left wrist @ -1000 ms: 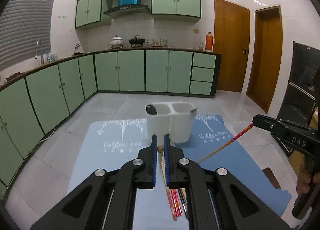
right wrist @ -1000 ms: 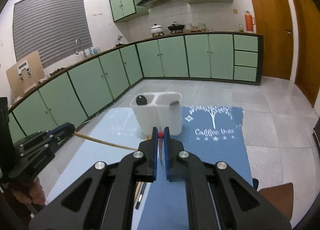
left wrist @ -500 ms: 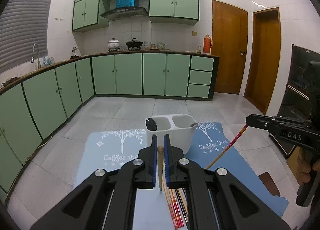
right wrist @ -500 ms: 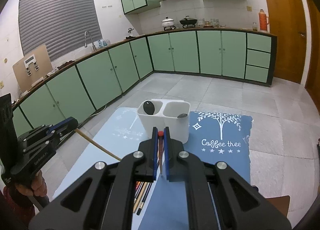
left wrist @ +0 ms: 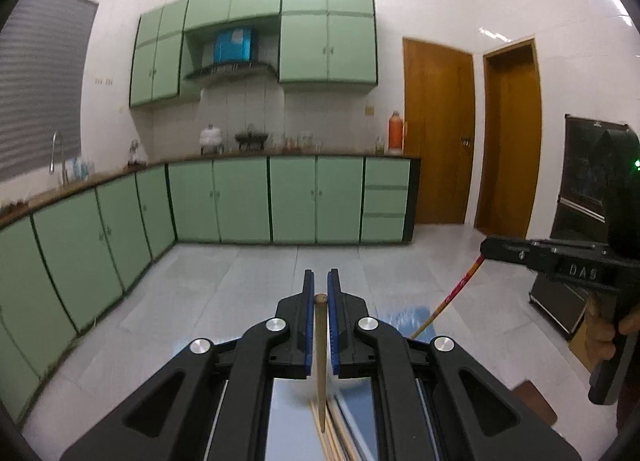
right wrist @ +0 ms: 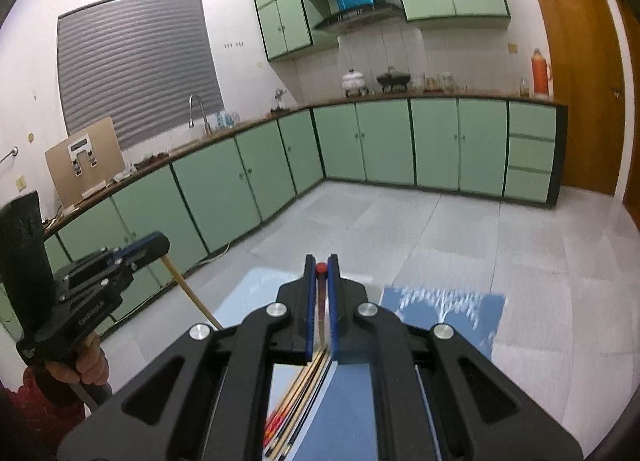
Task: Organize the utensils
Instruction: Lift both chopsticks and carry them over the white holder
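Pinching a plain wooden chopstick (left wrist: 320,345) left (left wrist: 318,293) and red-tipped chopstick (right wrist: 320,293) right (right wrist: 320,277), you should steady both above the blue mat (right wrist: 448,313).

Both hand-held grippers were black with blue finger pads (left wrist: 308,325) and silver round screws (right wrist: 365,309); right one (left wrist: 486,251) marked "DAS"; red sleeve (right wrist: 36,401) at left.
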